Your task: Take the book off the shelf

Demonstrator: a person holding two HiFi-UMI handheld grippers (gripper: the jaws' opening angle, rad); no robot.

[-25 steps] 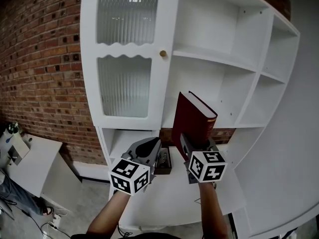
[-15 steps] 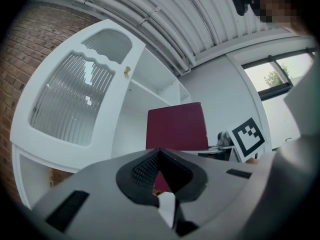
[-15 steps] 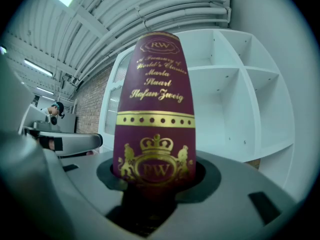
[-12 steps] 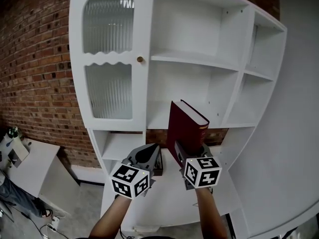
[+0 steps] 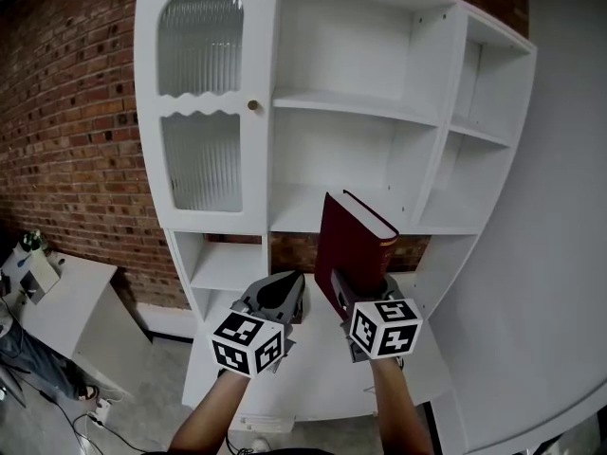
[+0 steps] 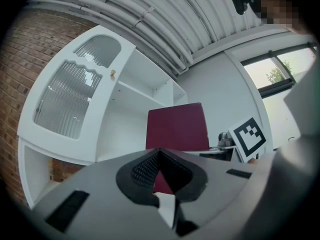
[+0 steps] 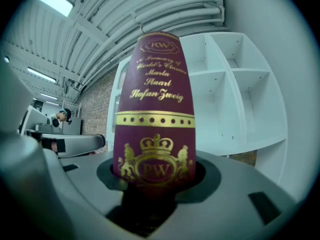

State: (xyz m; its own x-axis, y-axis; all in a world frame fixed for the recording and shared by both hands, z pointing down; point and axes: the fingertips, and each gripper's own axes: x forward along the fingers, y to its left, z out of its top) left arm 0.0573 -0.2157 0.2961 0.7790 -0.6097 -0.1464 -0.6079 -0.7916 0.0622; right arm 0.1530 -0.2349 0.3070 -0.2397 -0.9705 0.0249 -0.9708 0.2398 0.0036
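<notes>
Landmark: the white shelf unit (image 5: 360, 105); I give every place from it.
Book: the dark red book (image 5: 353, 245) is in front of the unit's middle open compartment. I judge that it is already out of the compartment and free of the shelf boards.
Right gripper: my right gripper (image 5: 363, 287) is clamped on the lower end of the book, and its jaws stand wide over the book's thickness.
Left gripper: my left gripper (image 5: 281, 294) has its jaws together with nothing between them. It is just beside the right one, on the side of the unit's ribbed glass door (image 5: 199, 159).
Long axis: the book stands nearly upright, rising from my right gripper toward the upper shelves. The gold-printed spine faces away from the unit, toward me.
Nearer hand: the right one, which already carries the book.
Edges: the shelf board behind the book, and the unit's low ledge (image 5: 313, 377) under both grippers.
Open room: the way back from the unit toward me looks free. The grey wall (image 5: 560, 207) closes the unit's right side.
</notes>
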